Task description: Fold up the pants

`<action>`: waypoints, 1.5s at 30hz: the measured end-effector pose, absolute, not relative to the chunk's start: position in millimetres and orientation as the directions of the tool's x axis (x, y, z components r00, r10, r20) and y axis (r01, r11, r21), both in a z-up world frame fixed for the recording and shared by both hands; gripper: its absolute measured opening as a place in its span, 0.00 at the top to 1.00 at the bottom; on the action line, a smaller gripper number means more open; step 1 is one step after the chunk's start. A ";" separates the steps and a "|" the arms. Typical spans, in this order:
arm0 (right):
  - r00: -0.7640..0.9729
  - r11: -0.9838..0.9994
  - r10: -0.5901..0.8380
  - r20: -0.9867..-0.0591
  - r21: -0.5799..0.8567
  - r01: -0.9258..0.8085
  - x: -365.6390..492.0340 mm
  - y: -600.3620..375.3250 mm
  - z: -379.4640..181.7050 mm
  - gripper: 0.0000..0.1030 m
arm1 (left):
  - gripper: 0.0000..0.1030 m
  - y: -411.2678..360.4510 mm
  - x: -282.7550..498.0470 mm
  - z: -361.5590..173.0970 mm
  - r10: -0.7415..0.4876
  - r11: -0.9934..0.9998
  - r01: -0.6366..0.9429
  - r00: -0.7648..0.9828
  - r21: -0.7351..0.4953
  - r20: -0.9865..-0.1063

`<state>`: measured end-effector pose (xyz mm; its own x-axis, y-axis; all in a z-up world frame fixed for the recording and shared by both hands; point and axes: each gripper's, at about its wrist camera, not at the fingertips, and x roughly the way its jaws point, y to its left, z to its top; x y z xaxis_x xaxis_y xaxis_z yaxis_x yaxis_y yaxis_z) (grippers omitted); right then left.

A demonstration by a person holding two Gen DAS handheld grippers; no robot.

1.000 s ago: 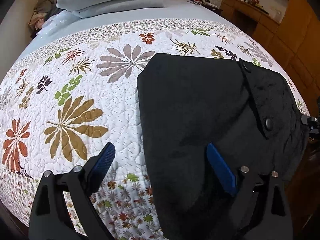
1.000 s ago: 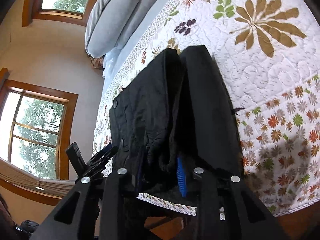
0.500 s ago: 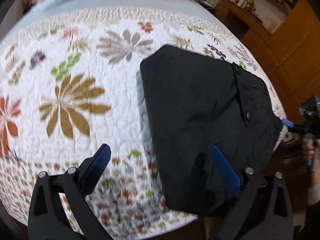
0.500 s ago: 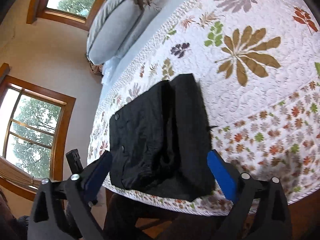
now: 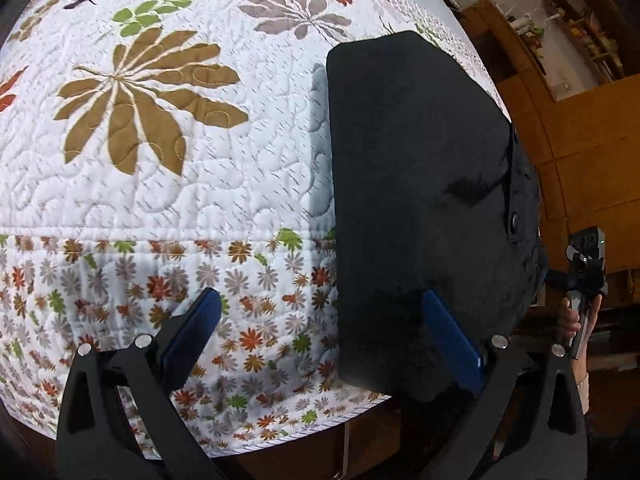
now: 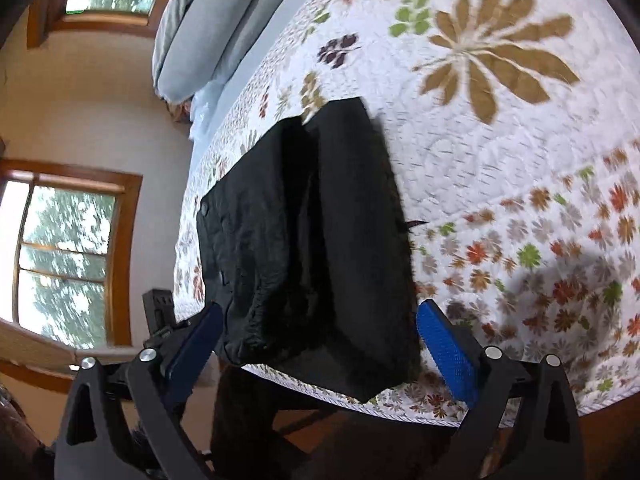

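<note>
The black pants point(image 5: 420, 200) sit folded on the quilt point(image 5: 200, 184) at the bed's near edge, right half of my left view; the layers underneath are hidden. My left gripper point(image 5: 326, 344) and right gripper point(image 6: 320, 344) both hover spread wide, holding nothing.

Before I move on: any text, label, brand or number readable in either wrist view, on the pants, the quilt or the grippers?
None readable.
Black pants: a button shows, no tag or lettering.
Quilt: leaf and flower pattern only.
Shelf items in the background: too small to read.
Left gripper and right gripper: no markings visible.
</note>
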<state>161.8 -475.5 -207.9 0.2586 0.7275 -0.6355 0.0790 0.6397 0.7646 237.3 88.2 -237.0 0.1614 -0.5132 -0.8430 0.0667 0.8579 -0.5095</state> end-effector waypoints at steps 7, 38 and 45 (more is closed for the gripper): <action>0.171 0.730 0.666 -0.726 0.682 0.050 175.9 -451.3 -211.3 0.04 | 0.03 86.2 241.4 -239.3 -0.585 0.810 0.050 0.149 -0.585 -0.797; 0.099 0.627 0.770 -0.631 0.776 0.070 188.9 -429.3 -257.4 0.03 | 0.02 -14.8 242.7 -247.5 -0.647 0.750 0.171 -0.013 -0.639 -0.763; 0.154 0.671 0.736 -0.659 0.740 -0.041 181.5 -422.2 -241.6 0.25 | 0.03 -22.5 243.7 -243.5 -0.679 0.727 0.142 0.006 -0.672 -0.734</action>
<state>181.5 -422.2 -241.6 0.1537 0.7365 -0.6588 -0.0411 0.6709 0.7404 243.7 -22.5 -243.5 0.0059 -0.6793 -0.7339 0.1424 0.7270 -0.6717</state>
